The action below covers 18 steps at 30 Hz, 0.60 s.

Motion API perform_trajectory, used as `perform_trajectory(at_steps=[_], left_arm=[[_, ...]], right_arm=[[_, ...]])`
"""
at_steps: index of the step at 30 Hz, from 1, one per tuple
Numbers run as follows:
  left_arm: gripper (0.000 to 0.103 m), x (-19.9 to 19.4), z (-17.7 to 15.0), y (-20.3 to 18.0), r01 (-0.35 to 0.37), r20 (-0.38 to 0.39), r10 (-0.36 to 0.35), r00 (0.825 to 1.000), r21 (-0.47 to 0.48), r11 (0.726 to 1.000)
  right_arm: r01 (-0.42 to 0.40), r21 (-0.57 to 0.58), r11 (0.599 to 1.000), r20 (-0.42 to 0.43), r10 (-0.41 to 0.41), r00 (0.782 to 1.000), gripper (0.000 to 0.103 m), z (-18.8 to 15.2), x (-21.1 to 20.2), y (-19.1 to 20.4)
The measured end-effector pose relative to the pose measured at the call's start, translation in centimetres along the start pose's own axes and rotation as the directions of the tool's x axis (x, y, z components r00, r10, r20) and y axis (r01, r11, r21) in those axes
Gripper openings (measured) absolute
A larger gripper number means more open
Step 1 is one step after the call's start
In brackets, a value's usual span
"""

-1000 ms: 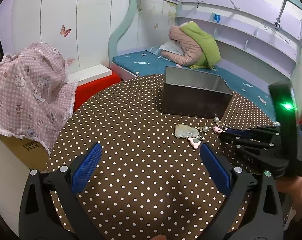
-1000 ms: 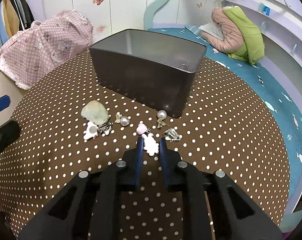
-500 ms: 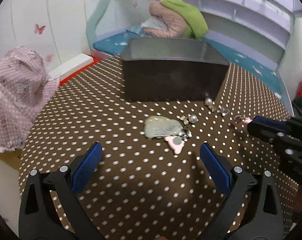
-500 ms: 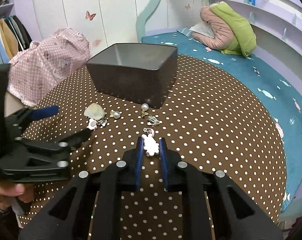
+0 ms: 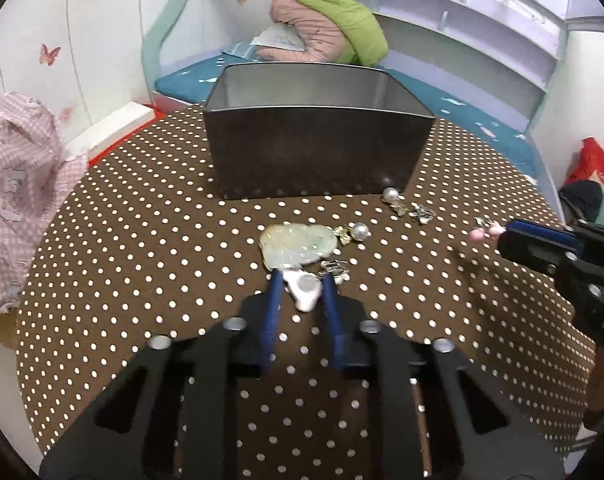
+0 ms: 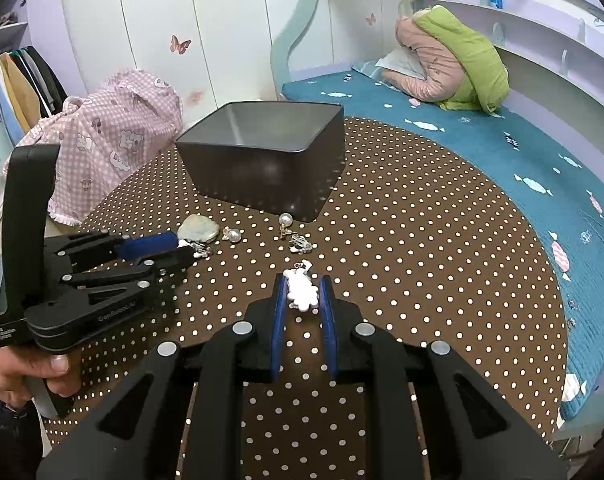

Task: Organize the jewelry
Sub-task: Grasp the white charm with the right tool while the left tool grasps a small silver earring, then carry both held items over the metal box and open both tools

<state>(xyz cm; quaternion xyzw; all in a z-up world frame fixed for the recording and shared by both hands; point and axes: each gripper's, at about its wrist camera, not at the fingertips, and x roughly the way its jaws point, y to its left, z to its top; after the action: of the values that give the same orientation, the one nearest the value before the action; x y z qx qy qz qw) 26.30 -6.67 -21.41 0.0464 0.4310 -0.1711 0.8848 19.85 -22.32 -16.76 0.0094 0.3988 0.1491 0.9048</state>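
Two grips: left gripper (image 5: 302, 282), jaws just closed, clamps a white round-centred charm (image 5: 305, 290) on the dotted brown tablecloth (image 5: 141, 240); right gripper (image 6: 304, 290) holds a white bear-shaped charm (image 6: 301, 291) clear of the dark metal tin (image 6: 261, 168).

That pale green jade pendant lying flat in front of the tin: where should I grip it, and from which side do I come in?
The jade pendant lies flat on the dotted tablecloth, so probably come from above and pinch its thin edges across the narrower width. Favour its left side: a pearl earring and metal charms crowd the right edge. The left gripper, nearest, has just closed on a white charm.
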Motion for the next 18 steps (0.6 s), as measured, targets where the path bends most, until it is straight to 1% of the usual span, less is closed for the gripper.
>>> perform_trajectory(at_steps=[2, 4, 7, 12, 16, 18], left_arm=[[0.017, -0.5, -0.6, 0.0, 0.03, 0.006, -0.031, 1.0, 0.007, 1.0], [0.017, -1.0, -0.9, -0.4, 0.04, 0.02, -0.04, 0.999, 0.018, 0.999], [0.017, -2.2, -1.7, -0.2, 0.059, 0.041, -0.059, 0.997, 0.01, 0.998], [0.017, -5.0, -2.5, 0.6, 0.066, 0.088, -0.065, 0.994, -0.004, 0.998], [0.017, -8.4, -2.3, 1.0, 0.053, 0.154, -0.051, 0.987, -0.007, 0.999], [0.017, -10.3, -1.9, 1.3, 0.042, 0.196, -0.041, 0.98, -0.002, 0.999]], right_arm=[[-0.001, -0.007, 1.0, 0.003, 0.002, 1.0, 0.015, 0.0, -0.3, 0.2], [0.001, -0.014, 1.0, 0.008, 0.0, 1.0, 0.015, 0.1, -0.6, 0.4], [0.003, -0.023, 1.0, 0.02, -0.003, 1.0, 0.015, 0.4, -1.3, 0.6], [0.01, -0.05, 0.999, 0.045, -0.008, 0.999, 0.015, 1.0, -2.7, 1.4], [0.013, -0.071, 0.997, 0.075, -0.008, 0.997, 0.015, 1.6, -4.1, 2.3], [0.014, -0.083, 0.996, 0.095, -0.006, 0.995, 0.015, 2.1, -5.0, 2.8]])
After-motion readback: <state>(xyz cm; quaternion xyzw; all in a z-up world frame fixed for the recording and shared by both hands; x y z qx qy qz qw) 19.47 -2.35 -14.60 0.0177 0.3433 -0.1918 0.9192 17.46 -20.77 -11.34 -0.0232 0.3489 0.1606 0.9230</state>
